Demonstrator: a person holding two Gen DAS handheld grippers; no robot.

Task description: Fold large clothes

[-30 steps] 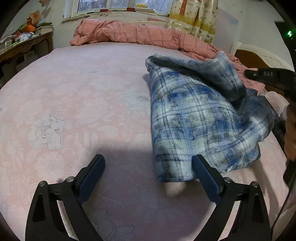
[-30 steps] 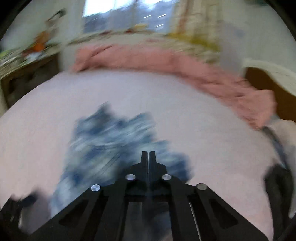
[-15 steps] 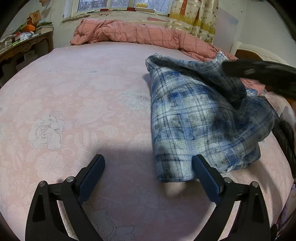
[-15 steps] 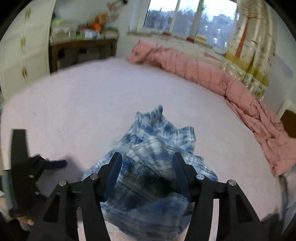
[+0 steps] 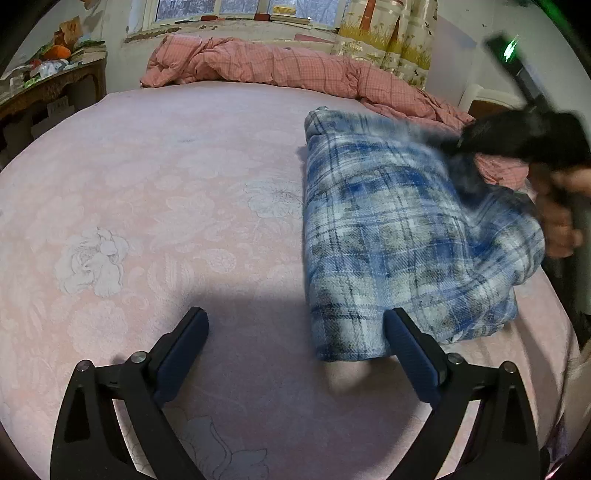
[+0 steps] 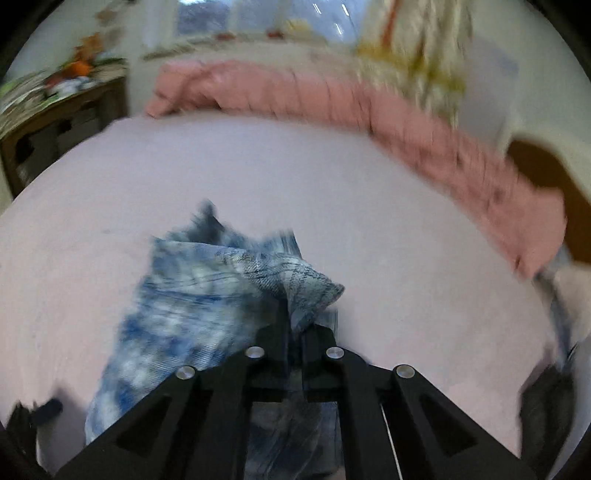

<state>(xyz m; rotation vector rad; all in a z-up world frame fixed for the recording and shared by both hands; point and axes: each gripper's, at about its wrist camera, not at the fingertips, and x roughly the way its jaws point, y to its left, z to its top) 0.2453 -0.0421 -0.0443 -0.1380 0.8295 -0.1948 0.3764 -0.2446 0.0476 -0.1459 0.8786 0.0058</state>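
Note:
A blue and white plaid shirt (image 5: 399,236) lies part-folded on the right of the pink bed sheet (image 5: 177,177). My left gripper (image 5: 294,316) hovers open just in front of the shirt's near left corner, and its right finger (image 5: 410,347) is beside the fabric edge. My right gripper (image 6: 295,326) is shut on a raised fold of the plaid shirt (image 6: 207,291), with cloth bunched between its fingers. In the left wrist view the right gripper (image 5: 452,147) comes in from the right, blurred, held by a hand (image 5: 557,218) at the shirt's far right side.
A rumpled pink checked quilt (image 5: 280,66) runs along the far edge of the bed under the window. A cluttered wooden desk (image 5: 44,88) stands at the far left. A curtain (image 5: 388,33) and a headboard (image 6: 543,173) are at the right.
The right gripper was shut, then stood open over the shirt, and now is shut on a fold of it, swinging sideways. The left gripper has not moved.

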